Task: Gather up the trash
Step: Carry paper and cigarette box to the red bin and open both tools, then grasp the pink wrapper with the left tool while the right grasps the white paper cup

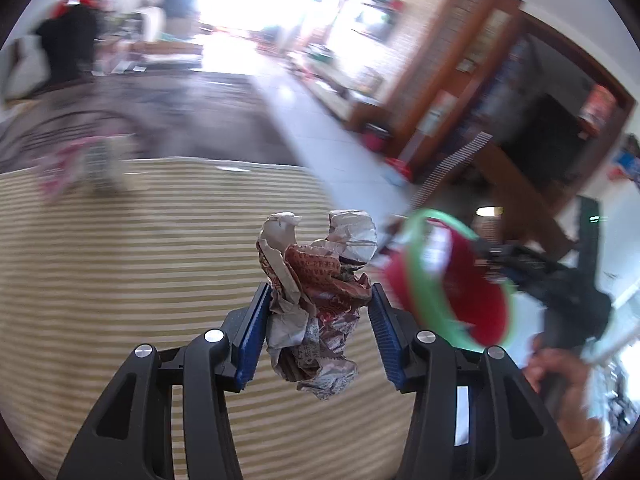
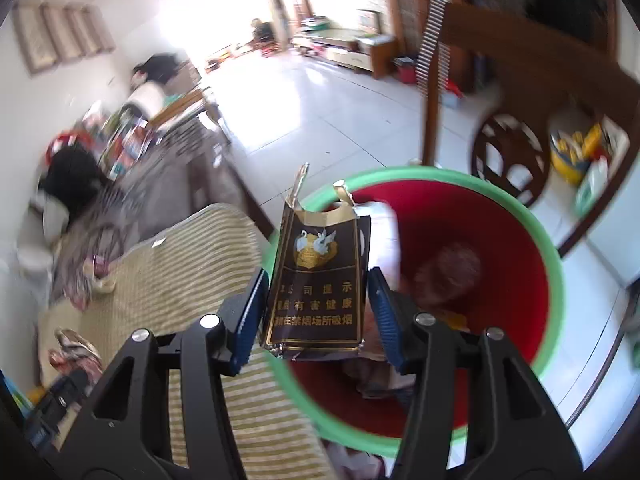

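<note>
A living room with a pale tiled floor and bright glare from the far end fills both views; nearer in lies a surface covered by a tan striped cloth.

In the left wrist view, the left gripper pinches a crumpled wrapper between its blue pads, above the striped cloth. The wad stands roughly upright, its long axis running away from the camera, with pale torn ends at the top and red print in the middle. To its right a red bin with a green rim shows tilted and blurred. The other tool and a hand gripping it appear beyond the bin, both smeared by motion.

In the right wrist view, the right gripper is clamped on a dark cigarette pack, held upright over the mouth of the bin. Its long axis points up and away from the camera, torn open at the top, with gold swans and gold lettering facing the lens. This view looks down into the bin, where some blurred rubbish lies inside. It also shows a wooden chair beyond the bin and another crumpled scrap on the cloth at lower left.
</note>
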`<state>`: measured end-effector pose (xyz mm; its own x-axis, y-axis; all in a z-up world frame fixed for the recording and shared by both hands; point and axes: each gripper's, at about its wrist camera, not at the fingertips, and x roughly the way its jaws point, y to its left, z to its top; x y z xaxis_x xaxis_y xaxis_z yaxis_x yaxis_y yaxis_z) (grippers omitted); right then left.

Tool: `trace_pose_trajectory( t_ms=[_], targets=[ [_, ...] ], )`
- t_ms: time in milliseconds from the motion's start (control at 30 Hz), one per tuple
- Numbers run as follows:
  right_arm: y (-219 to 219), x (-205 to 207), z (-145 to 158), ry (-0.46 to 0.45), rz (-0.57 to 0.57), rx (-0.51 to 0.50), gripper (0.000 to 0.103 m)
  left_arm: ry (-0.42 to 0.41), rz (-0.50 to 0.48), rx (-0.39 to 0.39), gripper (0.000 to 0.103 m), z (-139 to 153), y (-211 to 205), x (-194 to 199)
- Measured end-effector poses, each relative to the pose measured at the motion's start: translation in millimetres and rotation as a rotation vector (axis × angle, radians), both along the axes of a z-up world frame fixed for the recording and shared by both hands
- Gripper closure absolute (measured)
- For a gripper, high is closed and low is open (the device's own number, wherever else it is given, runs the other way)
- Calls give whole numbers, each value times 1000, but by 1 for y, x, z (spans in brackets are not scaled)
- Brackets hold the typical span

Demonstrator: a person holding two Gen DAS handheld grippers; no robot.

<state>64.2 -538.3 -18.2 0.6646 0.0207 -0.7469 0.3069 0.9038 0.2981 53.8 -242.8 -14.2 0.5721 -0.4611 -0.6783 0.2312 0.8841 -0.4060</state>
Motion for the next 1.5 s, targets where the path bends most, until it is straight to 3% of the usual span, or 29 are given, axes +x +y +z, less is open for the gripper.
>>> trace_pose_trajectory(
  t_ms=[67,100,133,200,333,500,567,767,967,1100,1200,1300,1367,1400,1500],
  targets=[
    [-18,-6,3,-1,-73,-18,42,15,-85,-44,56,5,-39,7],
    [-24,-8,6,-5,-124,-32,21,18,-126,-50,56,7,-59,10],
    [-30,-11,7,-16,-163,-36,12,19,-165,-48,56,9,-77,13],
    [-46,-22,13,-61,-244,-20,12,17,-233,-43,56,11,-106,13],
    [-71,-41,24,-158,-376,14,10,-11,-328,-23,36,16,-154,20],
    [-66,-44,33,-226,-363,7,10,-34,-246,-11,22,11,-120,25],
    [-47,-32,37,-234,-283,8,10,-26,-177,6,21,5,-91,35],
    [51,24,39,-217,33,2,7,32,182,100,21,-20,57,59],
    [210,98,10,-96,470,104,6,65,424,167,20,-29,193,51],
    [310,131,-7,-53,685,-21,5,79,473,166,20,-28,247,46],
    [354,153,-26,-26,748,-102,5,58,458,226,16,-27,264,45],
    [376,171,-46,20,775,-79,5,60,462,255,16,-33,275,46],
    [388,182,-56,35,790,-42,5,75,476,206,16,-37,286,46],
    [391,185,-60,35,796,-30,8,80,477,193,16,-38,290,42],
    [396,183,-66,53,832,-2,50,79,469,204,16,-45,291,51]
  ],
)
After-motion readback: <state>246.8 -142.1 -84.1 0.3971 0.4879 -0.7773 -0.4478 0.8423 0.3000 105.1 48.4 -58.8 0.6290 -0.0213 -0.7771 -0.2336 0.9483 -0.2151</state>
